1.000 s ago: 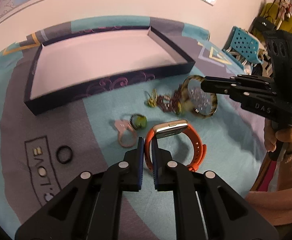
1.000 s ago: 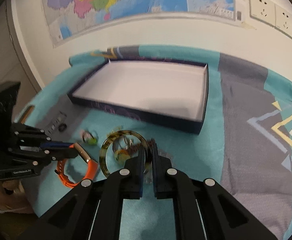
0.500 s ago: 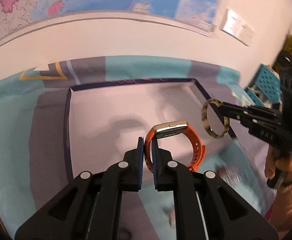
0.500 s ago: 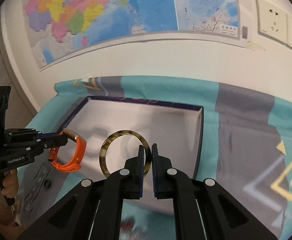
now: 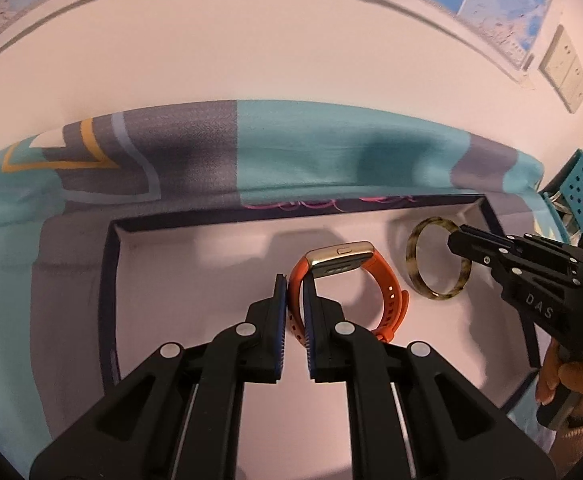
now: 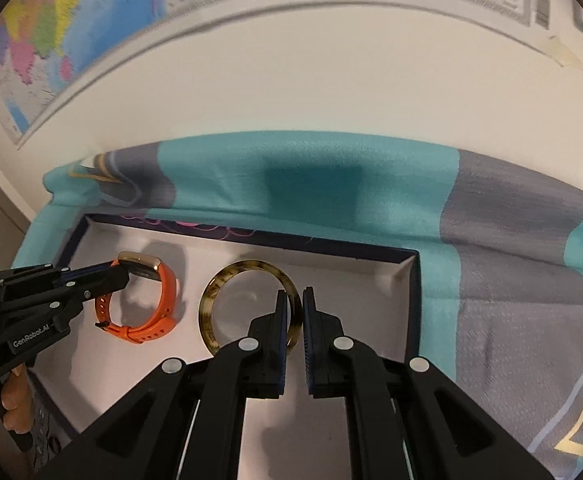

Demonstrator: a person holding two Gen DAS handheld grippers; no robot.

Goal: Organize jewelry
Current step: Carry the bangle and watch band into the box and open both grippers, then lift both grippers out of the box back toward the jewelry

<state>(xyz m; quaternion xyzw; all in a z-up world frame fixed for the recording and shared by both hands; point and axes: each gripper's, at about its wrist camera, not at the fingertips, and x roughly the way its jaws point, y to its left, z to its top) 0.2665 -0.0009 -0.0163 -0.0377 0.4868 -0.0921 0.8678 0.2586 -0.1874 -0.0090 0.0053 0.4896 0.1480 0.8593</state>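
Both grippers are clenched, each on one piece of jewelry, and both hang over the white floor of the tray [image 5: 109,280]. With the tray as the landmark: the left gripper [image 5: 295,280] pinches the strap of an orange watch [image 5: 387,292] between its blue pads, above the middle of the tray. The watch stands on edge in the grip, its gold-coloured case turned toward the tray's far wall. Whether the strap's lower loop touches the tray floor cannot be told.

Over the part of the tray nearer its right wall, the right gripper [image 6: 293,312] is closed on the rim of a mottled brown-and-cream bangle [image 6: 219,284]. The bangle is held upright on its edge, its open ring facing the right wrist camera, and it is apart from the watch, with bare white floor showing between the two.

The tray is a shallow dark-walled box with pink scrollwork along its far wall. It sits on a teal and grey patterned cloth [image 6: 371,180], which runs back from the tray to a pale wall. On that wall, above the tray, hangs a coloured map [image 6: 39,32]. A person's hand [image 5: 563,380] grips the right gripper's handle beyond the tray's right wall.
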